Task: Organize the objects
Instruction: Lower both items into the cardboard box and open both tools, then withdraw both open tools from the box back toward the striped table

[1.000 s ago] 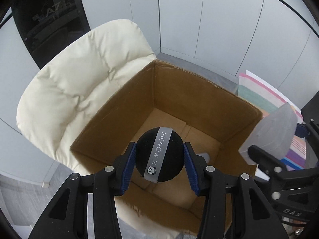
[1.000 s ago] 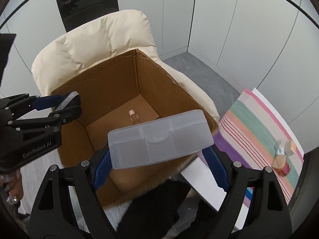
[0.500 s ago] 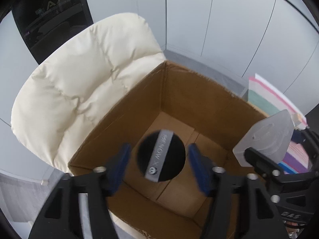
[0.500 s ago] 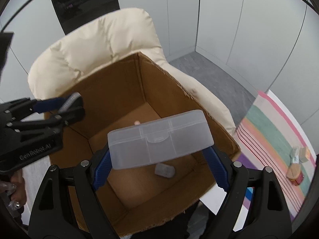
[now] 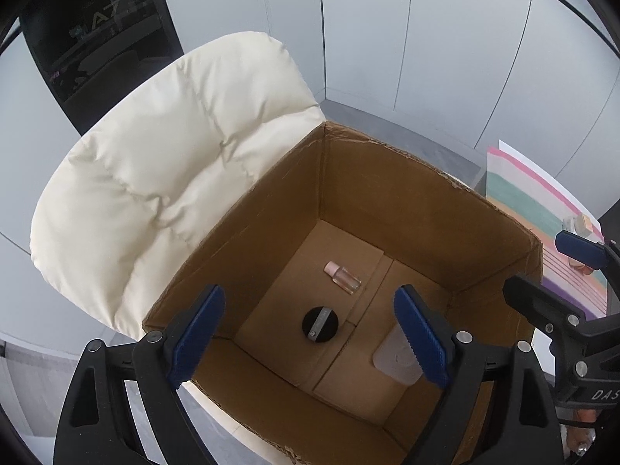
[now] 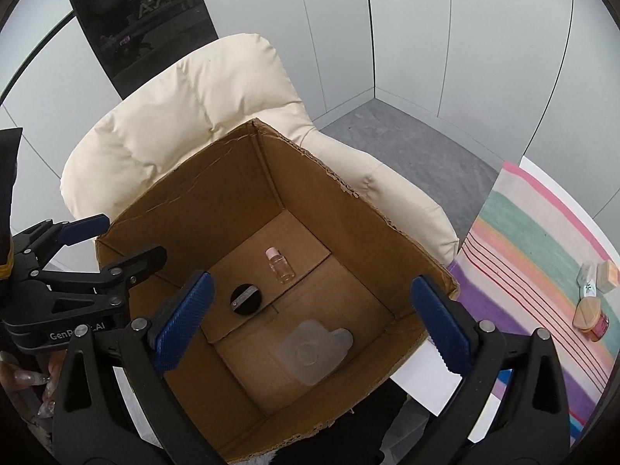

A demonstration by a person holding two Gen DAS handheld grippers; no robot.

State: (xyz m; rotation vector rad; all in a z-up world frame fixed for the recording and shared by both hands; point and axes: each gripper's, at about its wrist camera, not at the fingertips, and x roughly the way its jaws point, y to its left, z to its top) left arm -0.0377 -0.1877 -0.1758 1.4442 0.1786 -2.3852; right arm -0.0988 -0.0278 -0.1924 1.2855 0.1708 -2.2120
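An open cardboard box (image 5: pixel 387 178) (image 6: pixel 217 178) stands on a cream padded chair (image 5: pixel 162 178). On its floor lie a black ball with a grey band (image 5: pixel 320 324) (image 6: pixel 245 299), a small clear bottle with a pink cap (image 5: pixel 343 277) (image 6: pixel 279 265) and a clear plastic case (image 6: pixel 314 350) (image 5: pixel 395 358). My left gripper (image 5: pixel 310 335) is open and empty above the box's near edge. My right gripper (image 6: pixel 310 323) is open and empty above the box. The right gripper shows at the right of the left wrist view (image 5: pixel 573 271).
A striped cloth (image 6: pixel 542 255) (image 5: pixel 542 209) lies on a white surface right of the box, with a few small cosmetic items (image 6: pixel 591 302) on it. Grey wall panels and a dark glass panel (image 6: pixel 131 19) stand behind the chair.
My left gripper opened and the black ball fell to the box floor. My right gripper opened and the clear plastic case dropped into the box.
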